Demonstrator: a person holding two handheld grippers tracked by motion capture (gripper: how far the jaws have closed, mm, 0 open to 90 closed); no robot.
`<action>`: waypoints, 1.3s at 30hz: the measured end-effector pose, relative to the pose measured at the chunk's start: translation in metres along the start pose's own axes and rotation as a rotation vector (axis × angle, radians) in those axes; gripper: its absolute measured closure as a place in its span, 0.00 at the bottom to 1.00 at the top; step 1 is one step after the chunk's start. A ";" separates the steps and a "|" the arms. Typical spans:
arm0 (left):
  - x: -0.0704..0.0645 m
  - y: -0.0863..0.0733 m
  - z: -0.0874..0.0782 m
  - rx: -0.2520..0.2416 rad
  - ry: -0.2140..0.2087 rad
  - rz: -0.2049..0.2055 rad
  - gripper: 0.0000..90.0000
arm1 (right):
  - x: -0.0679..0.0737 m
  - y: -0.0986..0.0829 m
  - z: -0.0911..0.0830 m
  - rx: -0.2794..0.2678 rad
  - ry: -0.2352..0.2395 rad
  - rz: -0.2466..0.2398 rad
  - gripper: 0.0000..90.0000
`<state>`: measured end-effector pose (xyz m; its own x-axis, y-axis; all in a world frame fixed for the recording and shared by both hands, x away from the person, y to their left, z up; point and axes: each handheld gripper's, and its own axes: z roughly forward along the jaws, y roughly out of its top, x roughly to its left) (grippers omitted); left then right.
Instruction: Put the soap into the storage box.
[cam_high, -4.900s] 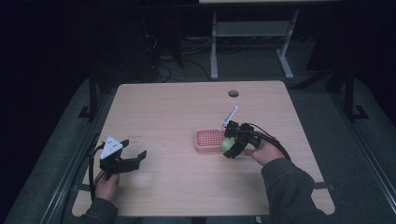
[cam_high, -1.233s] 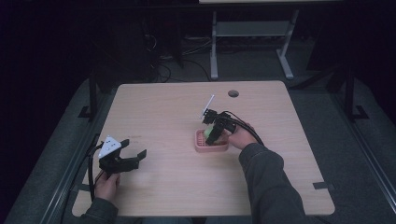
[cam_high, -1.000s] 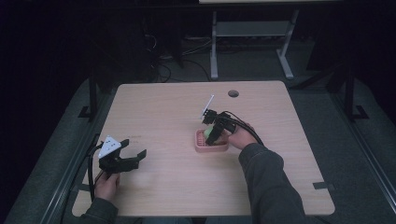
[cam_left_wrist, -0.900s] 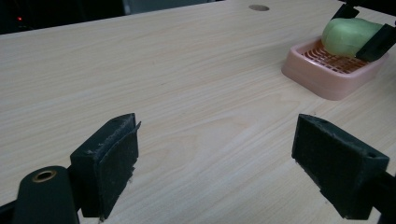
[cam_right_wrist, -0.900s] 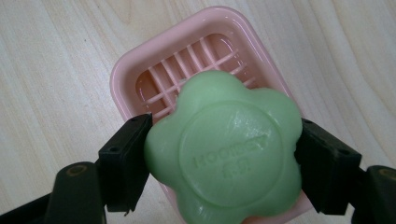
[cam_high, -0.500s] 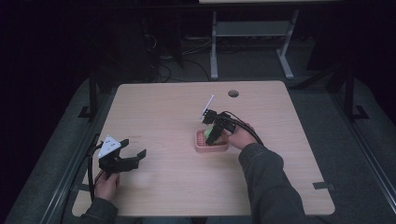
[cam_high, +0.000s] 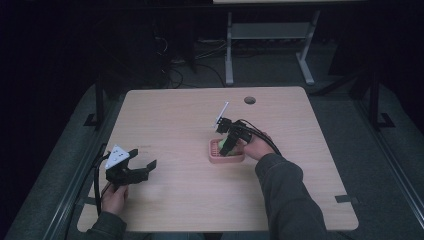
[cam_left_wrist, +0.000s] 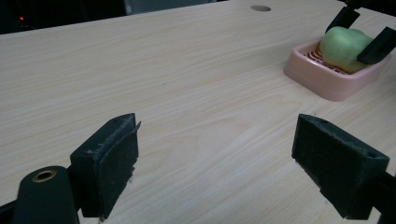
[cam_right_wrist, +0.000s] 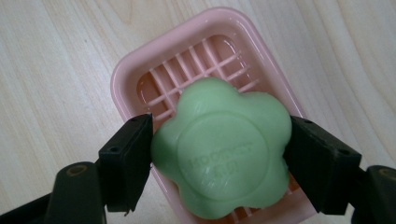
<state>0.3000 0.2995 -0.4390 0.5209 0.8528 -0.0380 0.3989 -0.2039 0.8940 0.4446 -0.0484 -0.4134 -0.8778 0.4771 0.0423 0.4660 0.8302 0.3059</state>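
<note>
Right gripper view puts my right tool (cam_right_wrist: 219, 154) across the lower half of the frame, its jaws pressed against either side of a green flower-shaped soap bar (cam_right_wrist: 222, 156). The soap sits over the ribbed floor of the pink soap dish (cam_right_wrist: 135, 70); whether it already rests on the ribs I cannot tell. The bar looks slick and rounded, so I judge it could squirt sideways if I squeeze harder, or tip onto the rim if I let go while it is off centre. Lifting away at a slant might drag the light dish across the worktop (cam_right_wrist: 56, 60). In the high view my left tool (cam_high: 135, 167) sits at the lower left, jaws spread and holding nothing, well apart from the dish.
</note>
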 end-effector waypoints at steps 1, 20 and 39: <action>0.000 0.000 0.000 0.000 0.000 0.000 0.16 | 0.000 0.001 -0.002 -0.010 0.002 0.002 0.29; -0.001 0.001 0.003 0.003 -0.001 0.008 0.16 | -0.002 -0.008 -0.018 -0.066 0.015 0.027 0.28; -0.002 0.001 0.002 0.003 -0.005 0.007 0.16 | -0.005 -0.029 -0.036 -0.105 -0.021 0.061 0.27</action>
<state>0.3009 0.2971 -0.4392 0.5273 0.8490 -0.0341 0.3978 -0.2112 0.8928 0.4309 -0.0853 -0.3882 -0.8450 0.5329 0.0445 0.5037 0.7651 0.4012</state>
